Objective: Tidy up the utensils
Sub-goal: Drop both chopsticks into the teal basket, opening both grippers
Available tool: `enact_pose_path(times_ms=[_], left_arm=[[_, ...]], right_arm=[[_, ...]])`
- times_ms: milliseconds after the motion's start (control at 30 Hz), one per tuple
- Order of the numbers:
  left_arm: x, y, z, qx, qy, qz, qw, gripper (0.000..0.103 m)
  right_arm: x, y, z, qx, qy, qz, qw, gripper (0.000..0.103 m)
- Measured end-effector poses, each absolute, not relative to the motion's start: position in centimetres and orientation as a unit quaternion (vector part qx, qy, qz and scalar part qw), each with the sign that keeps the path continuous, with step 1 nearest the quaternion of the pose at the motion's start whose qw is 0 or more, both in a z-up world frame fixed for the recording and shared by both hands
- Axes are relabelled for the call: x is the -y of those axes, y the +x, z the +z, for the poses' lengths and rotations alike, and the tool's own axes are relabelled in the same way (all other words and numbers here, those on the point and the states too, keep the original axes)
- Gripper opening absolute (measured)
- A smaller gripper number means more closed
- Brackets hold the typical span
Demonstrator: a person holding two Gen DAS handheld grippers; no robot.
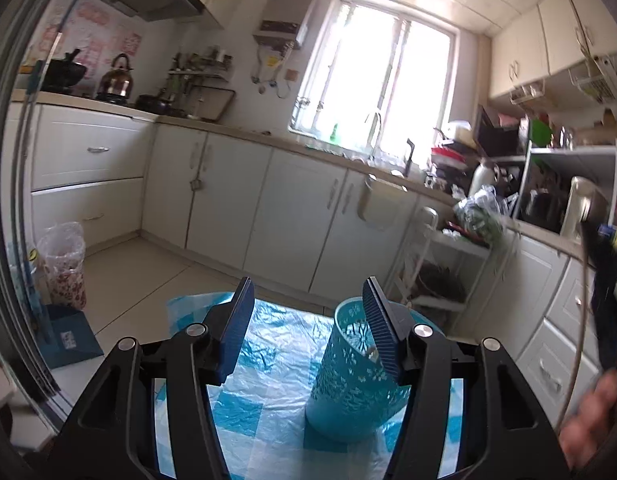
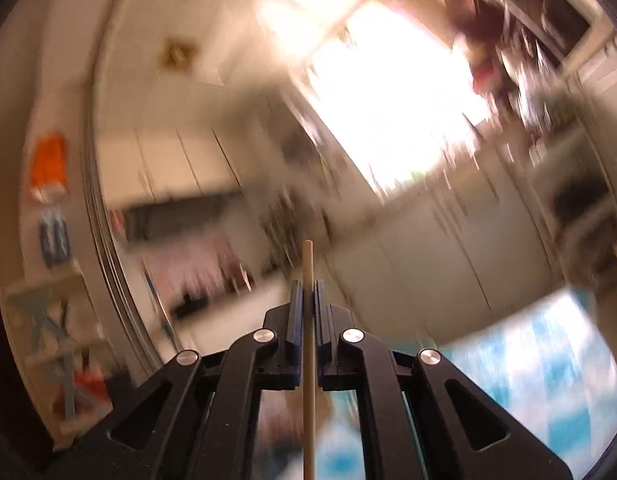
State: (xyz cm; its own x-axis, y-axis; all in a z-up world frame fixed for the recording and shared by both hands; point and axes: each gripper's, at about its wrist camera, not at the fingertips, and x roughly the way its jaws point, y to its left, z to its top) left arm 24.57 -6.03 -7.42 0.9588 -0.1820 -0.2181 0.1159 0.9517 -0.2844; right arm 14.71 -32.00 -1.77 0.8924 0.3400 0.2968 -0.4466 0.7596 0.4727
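Observation:
A turquoise perforated utensil holder stands upright on the blue-and-white checked table cover. My left gripper is open and empty; its right finger reaches in front of the holder's rim. My right gripper is shut on a thin wooden stick, which points up past the fingertips and runs down below the fingers. The right wrist view is heavily blurred and tilted toward the ceiling. The right gripper and the hand holding it show at the right edge of the left wrist view.
White kitchen cabinets run along the far wall under a bright window. A cluttered counter and microwave are to the right. A white rack stands behind the table. A bag-lined bin sits on the floor at left.

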Motion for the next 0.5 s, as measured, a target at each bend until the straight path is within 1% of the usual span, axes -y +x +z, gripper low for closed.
enact_pose_path(times_ms=[67,167,333,500], left_arm=[[6.0,24.4,-6.9,-0.114,-0.141,-0.072,0.981,0.054],[6.3,24.1,-6.4,-0.105,-0.14,-0.072,0.982,0.054],[6.7,24.0,-5.9,-0.088,-0.133,-0.073,0.985,0.054],[7.1,24.6,-5.9,-0.089,-0.132,-0.072,0.985,0.054]], right_arm=[[32.2,15.5,-0.9,0.149,0.283,0.206,0.925,0.006],[32.4,17.4,-1.0,0.177,0.294,0.18,0.922,0.006],[32.1,21.5,-3.6,0.159,0.308,0.147,0.926,0.006],[31.8,22.9,-5.6,0.127,0.283,0.125,0.942,0.006]])
